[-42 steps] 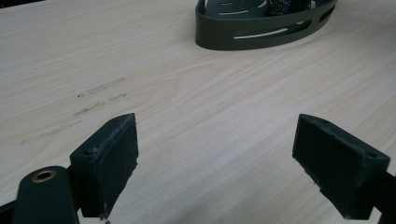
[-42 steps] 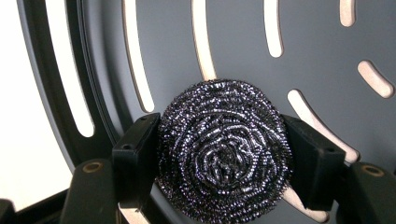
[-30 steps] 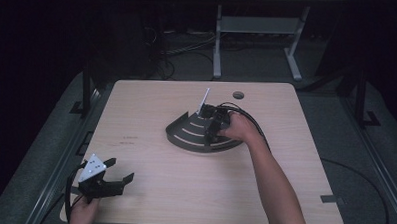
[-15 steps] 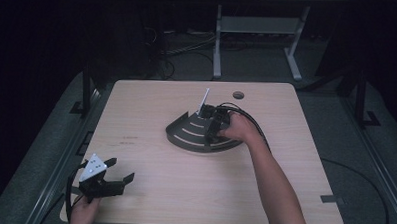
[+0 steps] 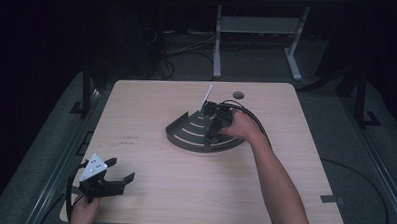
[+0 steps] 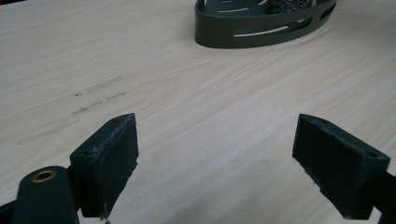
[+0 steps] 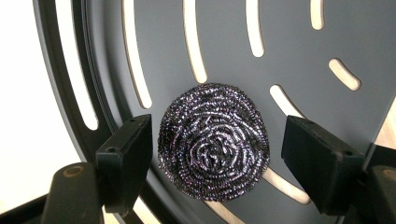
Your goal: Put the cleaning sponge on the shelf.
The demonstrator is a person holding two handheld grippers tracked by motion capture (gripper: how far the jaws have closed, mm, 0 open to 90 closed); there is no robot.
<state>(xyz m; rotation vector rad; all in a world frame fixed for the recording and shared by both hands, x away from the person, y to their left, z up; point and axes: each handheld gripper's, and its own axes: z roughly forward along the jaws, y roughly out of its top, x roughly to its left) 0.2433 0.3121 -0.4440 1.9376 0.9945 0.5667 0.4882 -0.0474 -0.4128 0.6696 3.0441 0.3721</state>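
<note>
A round steel-wool scourer (image 7: pixel 214 147) lies flat in a dark fan-shaped slotted tray (image 7: pixel 299 42), which sits in the middle of the table (image 5: pixel 185 134). My right gripper (image 7: pixel 217 135) points down into the tray with the scourer between its jaws. The jaws have just been opening, and both pads (image 7: pixel 126 163) stand slightly off the scourer. In the high view the right gripper (image 5: pixel 212 134) is over the tray's right part. My left gripper (image 5: pixel 120 170) rests near the table's front left corner, open (image 6: pixel 215 135) over bare wood. From there the tray (image 6: pixel 261 28) and scourer (image 6: pixel 289 5) lie ahead.
The light wooden table (image 5: pixel 183 191) has a dark round grommet (image 5: pixel 238 95) near its far edge and a strip of tape (image 5: pixel 328 199) at the front right. A metal stand (image 5: pixel 254 26) and cables (image 5: pixel 173 51) are on the floor behind.
</note>
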